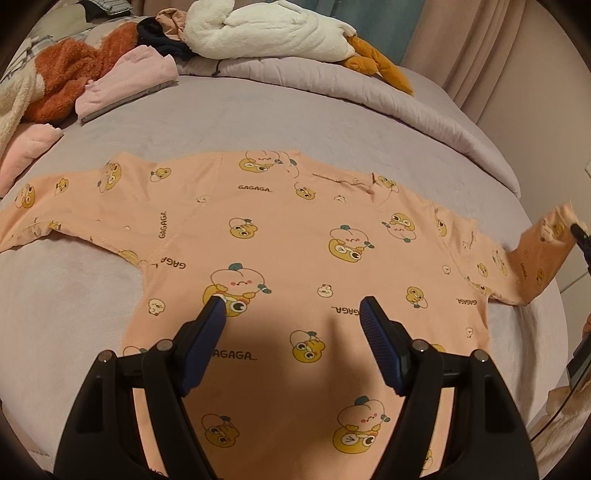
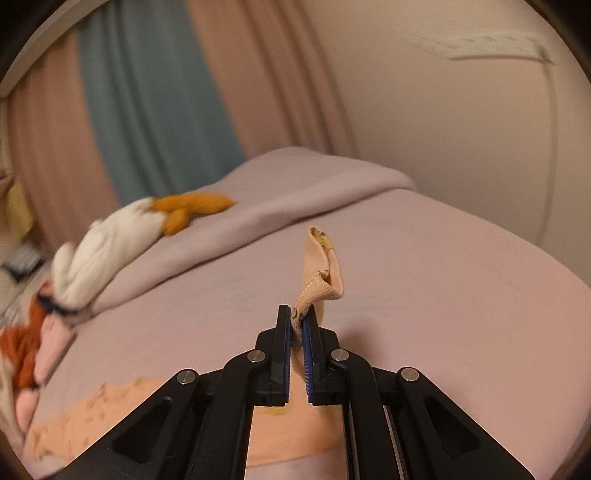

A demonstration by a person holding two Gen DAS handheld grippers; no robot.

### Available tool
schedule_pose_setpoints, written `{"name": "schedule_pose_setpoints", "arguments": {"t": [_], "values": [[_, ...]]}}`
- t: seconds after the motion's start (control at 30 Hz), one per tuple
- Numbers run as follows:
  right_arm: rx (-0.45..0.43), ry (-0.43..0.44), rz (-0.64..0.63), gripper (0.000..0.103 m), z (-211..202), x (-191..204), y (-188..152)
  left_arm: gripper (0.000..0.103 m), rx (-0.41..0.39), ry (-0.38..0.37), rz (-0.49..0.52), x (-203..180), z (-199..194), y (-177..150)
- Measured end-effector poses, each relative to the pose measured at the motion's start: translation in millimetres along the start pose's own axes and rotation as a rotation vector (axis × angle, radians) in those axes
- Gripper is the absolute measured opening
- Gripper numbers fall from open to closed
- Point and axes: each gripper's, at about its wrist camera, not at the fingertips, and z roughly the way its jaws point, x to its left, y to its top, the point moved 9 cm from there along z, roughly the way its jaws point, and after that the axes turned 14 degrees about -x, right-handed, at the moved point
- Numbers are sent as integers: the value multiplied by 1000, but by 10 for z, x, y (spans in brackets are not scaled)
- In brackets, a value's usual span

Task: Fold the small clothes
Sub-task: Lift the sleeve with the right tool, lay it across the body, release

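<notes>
A peach long-sleeved shirt [image 1: 280, 236] printed with cartoon ducks lies spread flat on the lilac bed, sleeves out to both sides. My left gripper [image 1: 291, 306] hovers open over the shirt's lower middle, nothing between its blue pads. Its right sleeve [image 1: 546, 251] is lifted off the bed at the far right, pinched at the cuff by my right gripper [image 1: 580, 232]. In the right wrist view my right gripper [image 2: 298, 325] is shut on the sleeve cuff [image 2: 325, 269], which sticks up between the pads above the bed.
Along the back of the bed [image 1: 258, 122] lie a folded pink garment [image 1: 125, 85], an orange fluffy item [image 1: 66, 81], a white plush goose [image 1: 273, 29] and a rolled lilac duvet [image 1: 369, 85]. Curtains [image 2: 155, 110] and a wall stand behind.
</notes>
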Motion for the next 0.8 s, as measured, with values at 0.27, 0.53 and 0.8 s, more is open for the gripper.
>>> {"name": "schedule_pose_setpoints", "arguments": {"t": [0.27,0.53,0.8], "values": [[118,205,-126,8,79,848,-392,74,-20,18,-21,108,-69,51],[265,328,-240,8,58,1415,-917,74,-28,29,-37,180,-108,92],[423,374,-288,8,73,1659,-1420,74,-23,33,-44,200,-104,80]]}}
